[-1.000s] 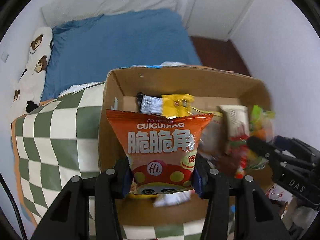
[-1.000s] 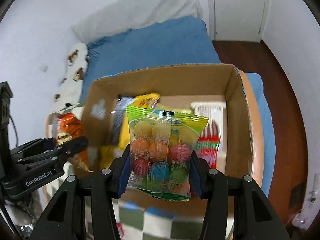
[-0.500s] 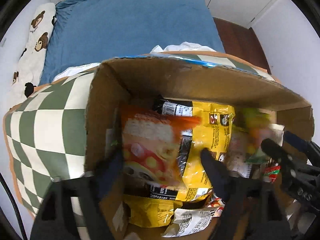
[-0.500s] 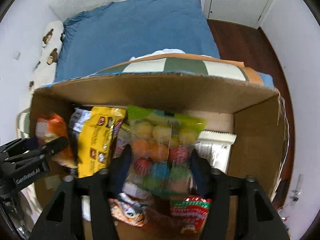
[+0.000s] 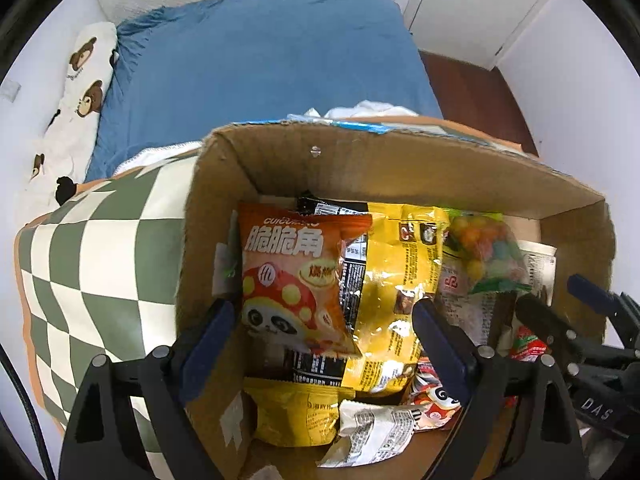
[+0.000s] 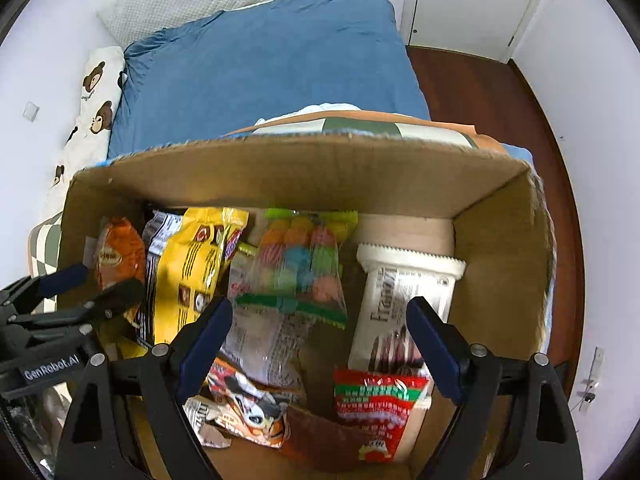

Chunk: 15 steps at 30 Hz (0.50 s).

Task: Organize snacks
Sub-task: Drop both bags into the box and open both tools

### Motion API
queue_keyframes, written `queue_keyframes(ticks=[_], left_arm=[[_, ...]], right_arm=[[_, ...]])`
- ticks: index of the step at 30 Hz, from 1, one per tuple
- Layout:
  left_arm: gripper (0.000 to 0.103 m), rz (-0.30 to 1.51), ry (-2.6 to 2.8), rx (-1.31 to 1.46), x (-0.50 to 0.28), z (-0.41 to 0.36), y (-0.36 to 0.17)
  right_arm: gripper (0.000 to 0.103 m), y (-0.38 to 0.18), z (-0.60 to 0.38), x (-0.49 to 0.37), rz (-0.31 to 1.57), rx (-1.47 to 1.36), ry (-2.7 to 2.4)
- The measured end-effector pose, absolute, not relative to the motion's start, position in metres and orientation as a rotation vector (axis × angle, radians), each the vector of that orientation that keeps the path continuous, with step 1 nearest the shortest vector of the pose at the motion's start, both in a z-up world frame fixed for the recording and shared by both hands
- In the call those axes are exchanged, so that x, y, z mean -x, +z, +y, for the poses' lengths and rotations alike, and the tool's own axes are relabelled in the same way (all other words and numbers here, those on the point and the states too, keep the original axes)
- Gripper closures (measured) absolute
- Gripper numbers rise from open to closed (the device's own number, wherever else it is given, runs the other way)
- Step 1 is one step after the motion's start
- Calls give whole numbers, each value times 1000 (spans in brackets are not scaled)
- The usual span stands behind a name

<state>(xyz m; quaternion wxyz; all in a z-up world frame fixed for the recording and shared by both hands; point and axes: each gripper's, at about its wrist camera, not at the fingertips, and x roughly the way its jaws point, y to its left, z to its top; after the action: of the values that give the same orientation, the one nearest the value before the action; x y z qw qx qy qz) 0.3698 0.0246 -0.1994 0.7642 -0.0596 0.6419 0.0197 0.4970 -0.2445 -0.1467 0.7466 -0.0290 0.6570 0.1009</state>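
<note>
box (image 6: pixel 304 176): 1 | orange bag (image 5: pixel 292 280): 1 | candy bag (image 6: pixel 300 264): 1 | claws opening: 2

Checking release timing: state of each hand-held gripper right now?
Left hand-held gripper: jaws opening, orange bag between them, unpressed.
Right hand-held gripper: jaws opening, candy bag between them, released.

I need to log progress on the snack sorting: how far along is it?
Done: many packets already lie in the cardboard box, among them the orange chip bag and the candy bag. In hand: nothing; the left gripper and right gripper hang over the box, jaws opening, pads clear of both bags. Left: whether more snacks wait outside the box cannot be seen.
</note>
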Motion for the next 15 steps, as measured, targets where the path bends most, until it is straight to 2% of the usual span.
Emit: queue_keyframes(ticks=[15], left_arm=[[12,1150,30,132,-277,0,-135]], right_arm=[[12,-84,-262,-401,1262,69,206]])
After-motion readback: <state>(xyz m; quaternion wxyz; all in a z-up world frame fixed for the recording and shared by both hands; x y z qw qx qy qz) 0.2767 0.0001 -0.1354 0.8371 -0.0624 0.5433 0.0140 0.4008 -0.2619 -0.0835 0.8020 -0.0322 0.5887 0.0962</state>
